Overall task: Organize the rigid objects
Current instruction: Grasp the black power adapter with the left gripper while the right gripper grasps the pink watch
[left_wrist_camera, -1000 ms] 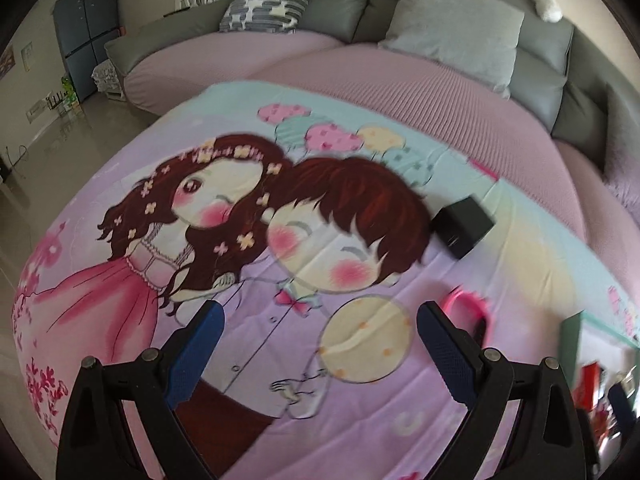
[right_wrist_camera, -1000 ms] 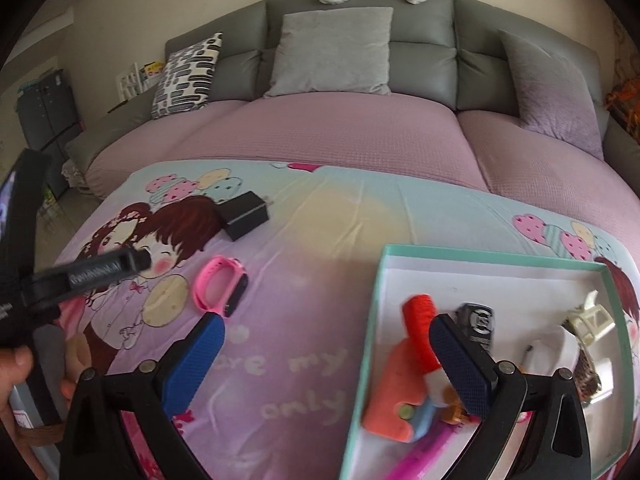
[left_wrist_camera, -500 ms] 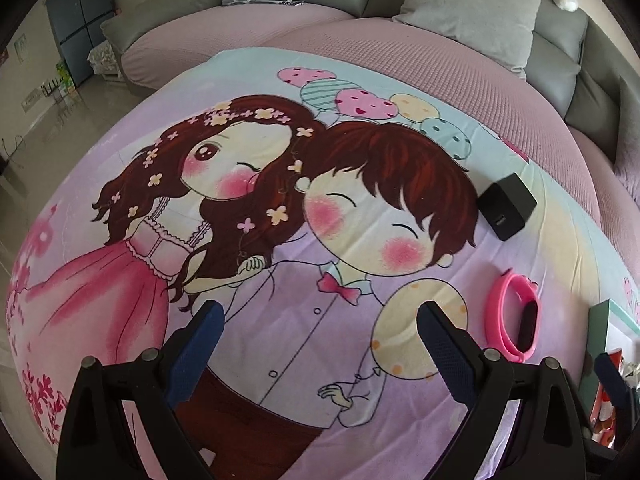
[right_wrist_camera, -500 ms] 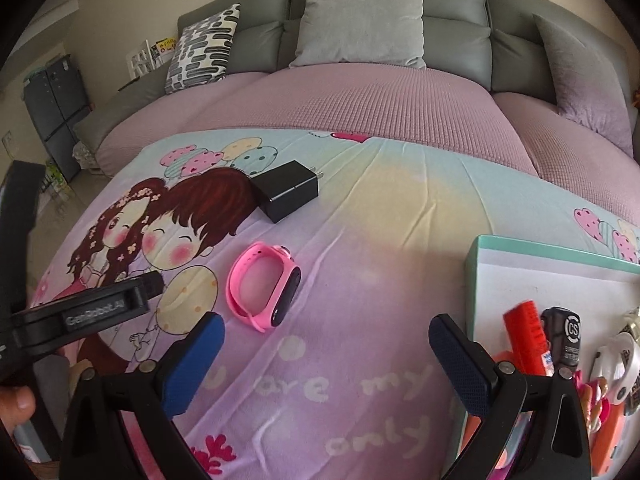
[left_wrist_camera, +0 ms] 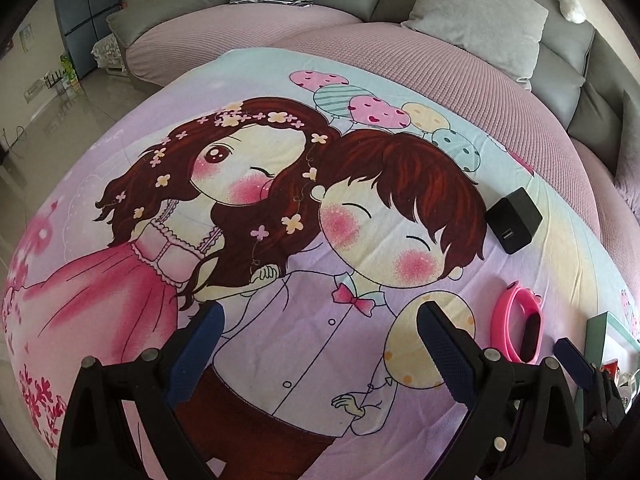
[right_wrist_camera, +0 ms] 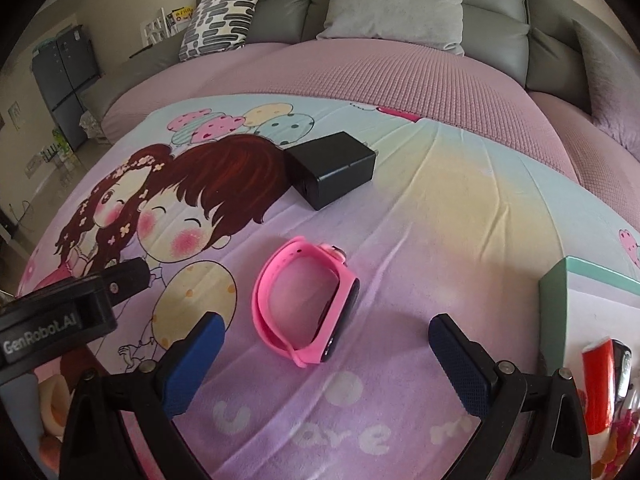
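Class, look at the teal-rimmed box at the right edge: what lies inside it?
Inside the teal-rimmed box, a red cylindrical item and a dark object beside it show; the frame edge hides the rest.

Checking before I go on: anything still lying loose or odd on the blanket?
Yes: the pink watch and black charger lie loose on the blanket, outside the green-rimmed box. Nothing looks damaged or spilled.
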A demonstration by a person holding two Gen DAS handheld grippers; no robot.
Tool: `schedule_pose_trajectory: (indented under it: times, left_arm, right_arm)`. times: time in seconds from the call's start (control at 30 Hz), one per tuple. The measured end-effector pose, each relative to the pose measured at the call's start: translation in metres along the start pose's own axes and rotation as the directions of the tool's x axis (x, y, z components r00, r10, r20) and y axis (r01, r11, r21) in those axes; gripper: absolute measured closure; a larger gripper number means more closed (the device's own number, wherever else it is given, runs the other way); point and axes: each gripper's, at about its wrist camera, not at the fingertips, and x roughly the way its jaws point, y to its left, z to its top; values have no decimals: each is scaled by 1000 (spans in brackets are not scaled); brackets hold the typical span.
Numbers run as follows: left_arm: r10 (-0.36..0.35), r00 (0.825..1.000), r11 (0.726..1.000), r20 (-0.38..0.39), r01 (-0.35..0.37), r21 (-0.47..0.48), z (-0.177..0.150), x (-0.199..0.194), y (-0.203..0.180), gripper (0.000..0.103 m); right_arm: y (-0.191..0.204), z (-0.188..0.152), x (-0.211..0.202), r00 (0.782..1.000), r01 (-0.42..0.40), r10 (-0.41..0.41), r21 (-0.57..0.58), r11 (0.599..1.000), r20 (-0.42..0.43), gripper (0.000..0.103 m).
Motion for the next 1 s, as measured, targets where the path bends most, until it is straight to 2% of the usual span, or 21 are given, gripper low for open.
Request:
schedule_pose_trajectory:
  times: [0.07, 0.17, 0.23, 0.3, 0.43, 0.47, 0.6, 0.83, 1.0]
  left_arm:
    - [0, 1000, 1000, -6, 0, -6, 0, 2, 1, 6]
    - [-7, 1000, 1000, -10, 7, -15, 0, 4, 0, 6]
    - [-19, 1000, 1000, -11, 19, -21, 1, 5, -1, 6]
    - [-42, 999, 999, -12, 42, -22, 3, 7, -5, 6]
    - [-91, 996, 995, -11, 91, 27, 6, 9, -23, 6]
    - [-94, 995, 995, -14, 95, 42, 7, 10, -27, 6]
    - [-107, 994, 991, -2, 106, 85, 13, 12, -41, 6]
    - [-184, 983, 973, -12, 184, 141, 28, 20, -66, 6]
    - [-220, 975, 942, 4, 212, 259, 37, 19, -96, 6]
  right_arm:
    - [0, 1, 2, 1000, 18, -18, 0, 1000, 6, 3]
    - [-2, 2, 3, 999, 49, -50, 10, 999, 18, 14]
    - [-2, 3, 2, 999, 39, -39, 7, 999, 22, 18]
    - [0, 3, 1, 999, 26, -26, -1, 1000, 28, 29]
    - [-3, 3, -1, 1000, -8, 7, 22, 1000, 27, 38]
    - [-4, 3, -2, 999, -15, 14, 27, 1000, 31, 48]
    - [-12, 4, -3, 999, -39, 37, 58, 998, 33, 49]
    - [-37, 11, -6, 999, 2, -7, 122, 992, 46, 49]
    - [-58, 17, -10, 998, 19, -29, 163, 986, 60, 49]
